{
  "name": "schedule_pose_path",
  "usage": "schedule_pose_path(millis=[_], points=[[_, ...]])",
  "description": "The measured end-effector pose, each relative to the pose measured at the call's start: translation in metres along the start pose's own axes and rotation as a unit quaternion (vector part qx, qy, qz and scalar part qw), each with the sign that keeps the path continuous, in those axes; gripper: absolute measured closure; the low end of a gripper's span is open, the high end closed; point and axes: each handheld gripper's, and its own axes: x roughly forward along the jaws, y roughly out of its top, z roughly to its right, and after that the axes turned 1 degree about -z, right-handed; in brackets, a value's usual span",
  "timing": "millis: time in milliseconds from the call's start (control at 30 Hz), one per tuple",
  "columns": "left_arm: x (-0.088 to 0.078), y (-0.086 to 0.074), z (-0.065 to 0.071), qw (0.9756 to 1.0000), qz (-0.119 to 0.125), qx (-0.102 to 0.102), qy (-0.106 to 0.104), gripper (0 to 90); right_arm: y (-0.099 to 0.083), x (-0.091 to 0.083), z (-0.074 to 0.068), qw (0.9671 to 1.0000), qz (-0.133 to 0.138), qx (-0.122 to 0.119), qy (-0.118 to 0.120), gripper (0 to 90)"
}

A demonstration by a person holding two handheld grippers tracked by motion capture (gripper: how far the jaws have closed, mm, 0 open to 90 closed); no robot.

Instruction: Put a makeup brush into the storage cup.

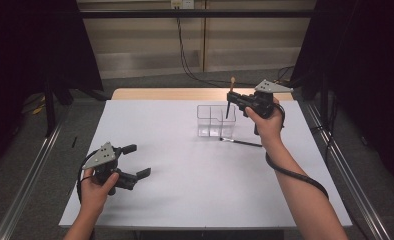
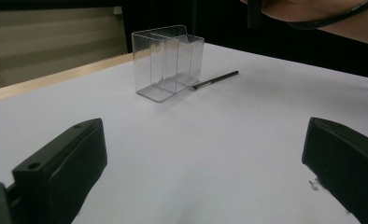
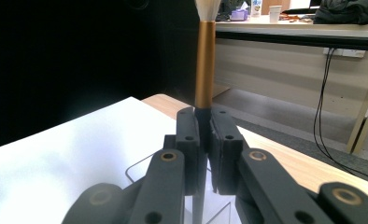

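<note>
Right hand-held gripper (image 1: 231, 96) clenched on upright brush (image 3: 204, 70) over clear organizer (image 1: 215, 120) (compartment unclear); left hand-held gripper (image 1: 136, 161) released, jaws wide

Loads of bare white tabletop (image 1: 185, 170) between the hands, so passing there's easy. Only obstacles: the clear plastic divided box (image 1: 215, 120) near the far edge and a thin black brush (image 1: 241, 143) lying just beside it.

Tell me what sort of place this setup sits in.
Probably a lab or office room set up for recording. A white table stands between dark curtains, with metal rails along the floor beside it. Farther off, a desk holds a cup and clutter, and cables hang down the wall.
</note>
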Motion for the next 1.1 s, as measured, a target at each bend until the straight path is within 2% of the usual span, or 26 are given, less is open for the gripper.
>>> schedule_pose_path(millis=[300, 1100], points=[[-0.004, -0.001, -0.001, 1.0000, 0.001, -0.001, 0.005, 0.0, -0.003, 0.004, 0.001, 0.9999, -0.007, -0.008, -0.007, 83.9], [-0.013, -0.005, 0.003, 0.9999, -0.004, 0.005, 0.011, 0.1, -0.022, 0.007, 0.005, 0.9999, -0.013, 0.004, -0.010, 83.8]])
